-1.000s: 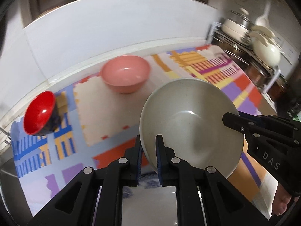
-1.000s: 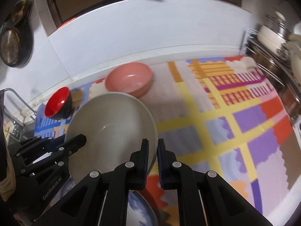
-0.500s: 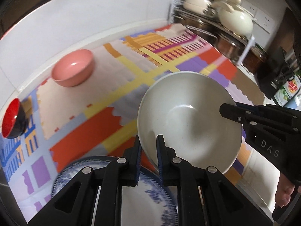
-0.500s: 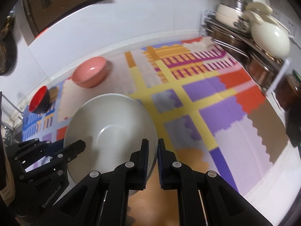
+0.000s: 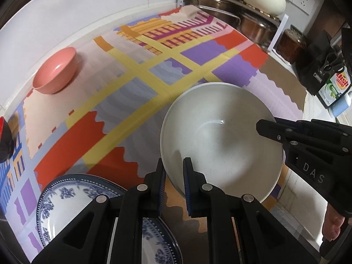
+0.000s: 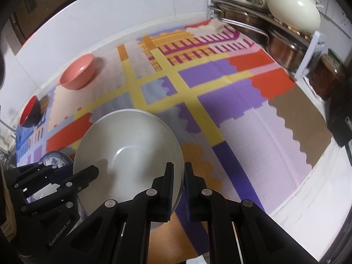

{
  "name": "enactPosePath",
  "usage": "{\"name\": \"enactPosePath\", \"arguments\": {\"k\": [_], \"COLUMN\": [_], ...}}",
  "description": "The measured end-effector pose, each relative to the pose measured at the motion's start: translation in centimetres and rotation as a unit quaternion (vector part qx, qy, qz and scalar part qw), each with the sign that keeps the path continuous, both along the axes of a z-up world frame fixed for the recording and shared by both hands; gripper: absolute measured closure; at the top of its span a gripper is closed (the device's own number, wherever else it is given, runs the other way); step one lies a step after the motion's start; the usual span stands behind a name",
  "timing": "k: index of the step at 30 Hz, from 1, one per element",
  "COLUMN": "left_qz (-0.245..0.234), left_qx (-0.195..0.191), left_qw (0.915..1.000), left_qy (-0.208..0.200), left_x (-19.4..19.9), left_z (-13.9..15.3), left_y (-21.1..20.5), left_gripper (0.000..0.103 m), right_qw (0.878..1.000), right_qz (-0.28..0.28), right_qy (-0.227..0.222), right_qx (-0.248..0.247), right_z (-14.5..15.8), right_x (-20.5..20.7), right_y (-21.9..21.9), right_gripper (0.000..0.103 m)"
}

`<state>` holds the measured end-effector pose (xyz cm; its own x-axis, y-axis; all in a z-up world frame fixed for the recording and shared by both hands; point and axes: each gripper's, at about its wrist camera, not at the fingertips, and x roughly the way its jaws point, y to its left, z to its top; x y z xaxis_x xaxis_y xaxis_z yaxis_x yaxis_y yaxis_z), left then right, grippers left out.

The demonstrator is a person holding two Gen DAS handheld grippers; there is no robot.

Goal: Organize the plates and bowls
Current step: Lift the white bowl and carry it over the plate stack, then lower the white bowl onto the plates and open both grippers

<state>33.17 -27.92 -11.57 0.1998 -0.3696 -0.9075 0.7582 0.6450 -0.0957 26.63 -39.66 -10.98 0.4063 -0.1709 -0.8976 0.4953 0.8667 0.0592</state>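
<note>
Since the earlier frames both grippers have carried the grey bowl [image 5: 222,140] rightward along the counter: the pink bowl [image 5: 55,70] has dropped back to 10 o'clock in the left wrist view, and the blue-patterned plate [image 5: 72,206], unseen a second ago, now lies at 8 o'clock under the left gripper's frame.

Grey bowl: held clear of the patterned mat [image 5: 140,70] between the two grippers, tilted, interior facing the cameras. It occupies 4 o'clock of centre in the left wrist view and 8 o'clock of centre in the right wrist view.

Left gripper [image 5: 173,182]: jaws closed on the bowl's near rim, one pad inside the wall and one outside.

Right gripper [image 6: 177,189]: jaws clamped on the opposite rim in like manner. Each gripper appears in the other's view, at 3 o'clock and 8 o'clock respectively, tip overlapping the bowl's rim.

Surroundings: red-lined black bowl [image 6: 30,112] sits at 9 o'clock, near the mat's left end, well apart from the pink bowl. Rack of steel pots [image 6: 253,24] with a cream lidded pot [image 6: 294,11] stands at 1 o'clock. Dish-soap bottle [image 5: 336,88] at 3 o'clock in the left wrist view. Fingertips [image 5: 332,228] of a hand show beneath the right gripper's body.
</note>
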Motion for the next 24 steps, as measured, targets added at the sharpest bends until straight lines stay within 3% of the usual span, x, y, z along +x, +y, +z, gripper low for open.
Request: {"name": "enactPosePath", "arguments": {"k": [9,24], "left_qz": [0.001,0.002], "left_qx": [0.013,0.011], "left_qw": [0.9999,0.9998], "left_qy": [0.011,0.018], "left_x": [-0.1,0.0], "left_z": [-1.0,-1.3], "left_y": [-0.5,-0.5], "left_gripper": [0.087,0.083], "right_qw": [1.000,1.000], "right_qz": [-0.003,-0.003], "right_qy": [0.017,0.020], "right_qx": [0.016,0.019], "right_z": [-1.7,-2.1], "right_x": [-0.6,-0.6], "right_y": [-0.9,-0.8], "right_gripper": [0.092,0.092]}}
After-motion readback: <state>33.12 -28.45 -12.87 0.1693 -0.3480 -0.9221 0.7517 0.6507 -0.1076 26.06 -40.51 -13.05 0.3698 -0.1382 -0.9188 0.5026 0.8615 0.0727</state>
